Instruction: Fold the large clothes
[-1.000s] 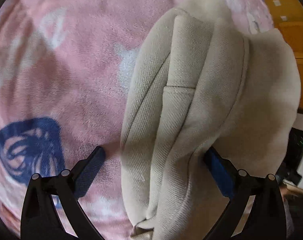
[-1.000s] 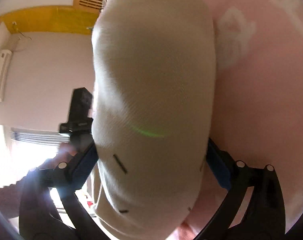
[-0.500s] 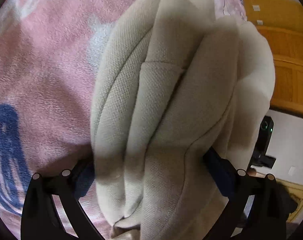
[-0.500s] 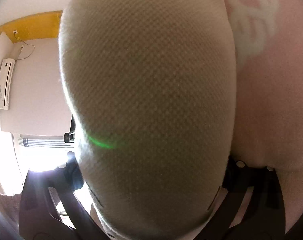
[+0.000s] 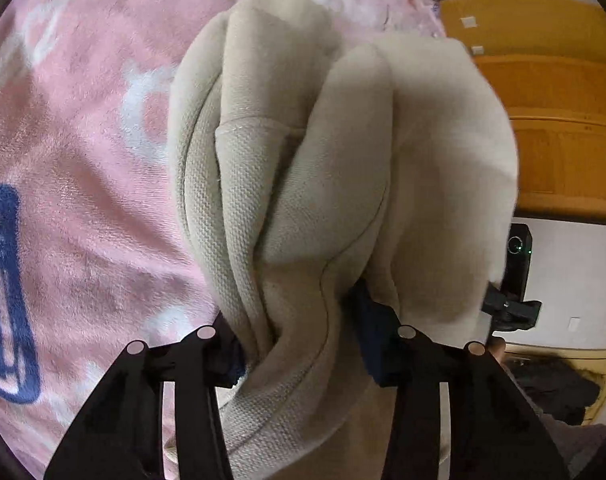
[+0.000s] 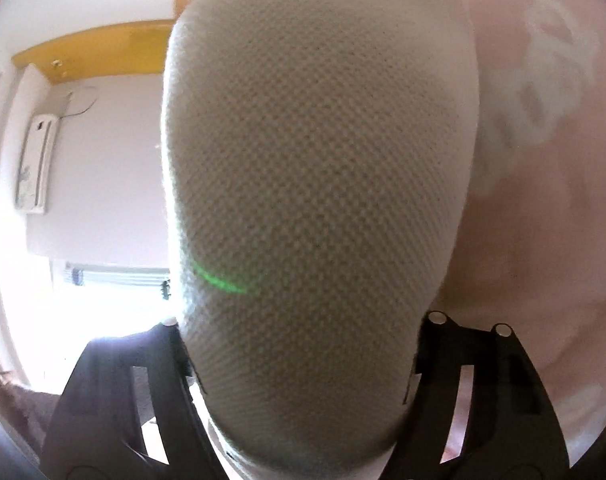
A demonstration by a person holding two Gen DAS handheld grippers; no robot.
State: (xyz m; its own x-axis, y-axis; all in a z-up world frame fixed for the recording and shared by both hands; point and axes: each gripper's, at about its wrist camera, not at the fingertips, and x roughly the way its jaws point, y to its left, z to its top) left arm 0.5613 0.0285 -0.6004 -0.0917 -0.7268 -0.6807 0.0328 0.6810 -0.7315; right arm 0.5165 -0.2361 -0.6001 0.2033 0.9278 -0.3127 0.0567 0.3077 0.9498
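**Beige garment, bunched, held at two points over pink blanket**

While both pairs of jaws are closing, one item is catalogued: a large beige garment (image 5: 343,184) of coarse woven cloth, gathered into thick rolled folds, with a seamed hem edge showing across one fold.

Left gripper (image 5: 299,336): black frame, blue pads. Its jaws stand part-way together and press into a bundle of the garment's folds from both sides; the cloth bulges above and below the pinch. The garment rises from the jaws and fills the middle of the left wrist view.

Right gripper (image 6: 303,360): black frame, fingers mostly hidden behind the cloth. A broad rounded mass of the same garment (image 6: 319,184) sits between the jaws and touches both; a thin green streak of light crosses the weave.

Surface beneath: a pink fleece blanket (image 5: 83,168) with white markings and a dark blue motif at the left edge. The blanket also shows pale and blurred on the right of the right wrist view.

Surroundings: orange wooden panelling (image 5: 559,120), a white wall, a wall-mounted white unit (image 6: 33,168), a bright window with a blind.

Containers: no entry.
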